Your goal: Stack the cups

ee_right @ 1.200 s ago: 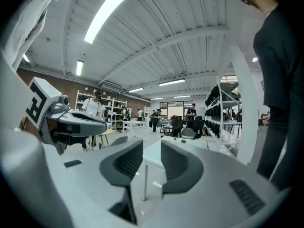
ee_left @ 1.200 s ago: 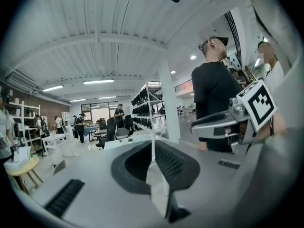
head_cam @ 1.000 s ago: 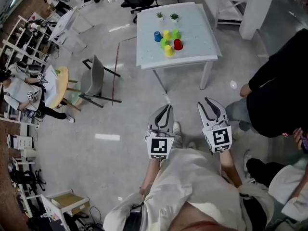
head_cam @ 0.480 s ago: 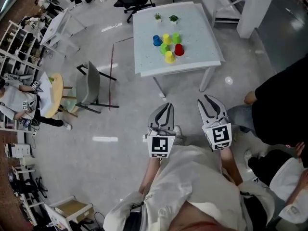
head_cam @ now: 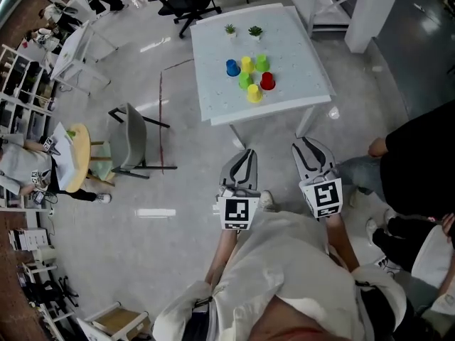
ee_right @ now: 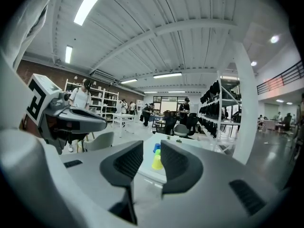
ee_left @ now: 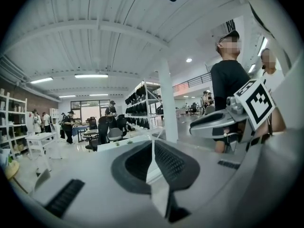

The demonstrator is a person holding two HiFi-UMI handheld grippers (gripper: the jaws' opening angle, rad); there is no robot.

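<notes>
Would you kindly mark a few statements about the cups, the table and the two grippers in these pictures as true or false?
1. A red plastic cup stands on the white square table. True.
2. The left gripper holds a yellow cup. False: its jaws are shut with nothing between them.
3. Two small potted plants stand near the table's far edge. True.
4. The right gripper is shut on a blue cup. False: its jaws stand slightly apart and empty, well short of the table.
</notes>
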